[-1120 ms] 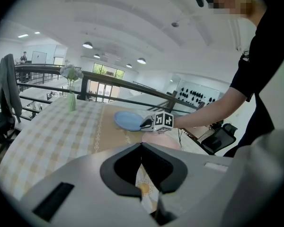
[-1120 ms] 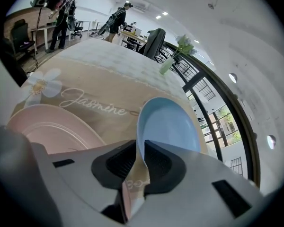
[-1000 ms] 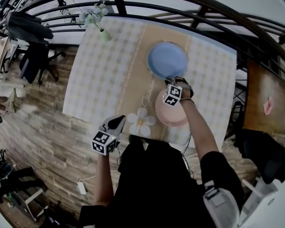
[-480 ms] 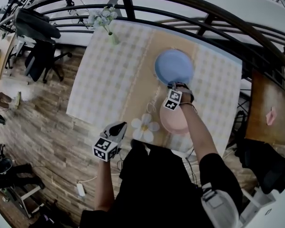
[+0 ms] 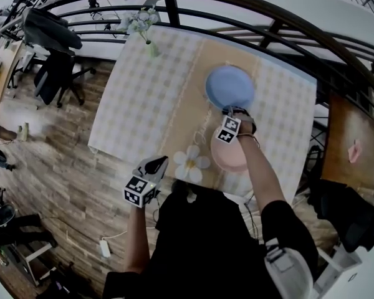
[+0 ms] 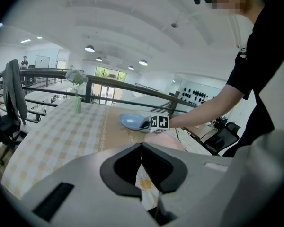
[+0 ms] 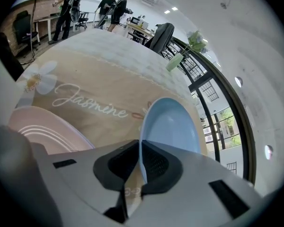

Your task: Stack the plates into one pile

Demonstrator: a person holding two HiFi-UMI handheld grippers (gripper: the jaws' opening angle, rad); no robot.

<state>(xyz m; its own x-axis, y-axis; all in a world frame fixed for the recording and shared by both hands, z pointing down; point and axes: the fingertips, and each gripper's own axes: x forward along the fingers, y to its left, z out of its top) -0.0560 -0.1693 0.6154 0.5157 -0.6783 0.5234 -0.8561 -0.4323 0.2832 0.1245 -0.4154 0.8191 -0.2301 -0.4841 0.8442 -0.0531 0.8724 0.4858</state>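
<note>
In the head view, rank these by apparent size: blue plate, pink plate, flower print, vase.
1. blue plate and pink plate: look alike, and the pink one is partly hidden, so unranked
2. flower print
3. vase

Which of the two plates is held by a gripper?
The blue plate: the right gripper is shut on its rim. The pink plate lies free, nearer the person.

Head cam looks steeply down on bench [image 5: 143,98]; 2 gripper views skim it low (all 3 share blue plate [image 5: 229,87]).

"Jasmine" in white script, on tan table runner [image 7: 99,72]
</note>
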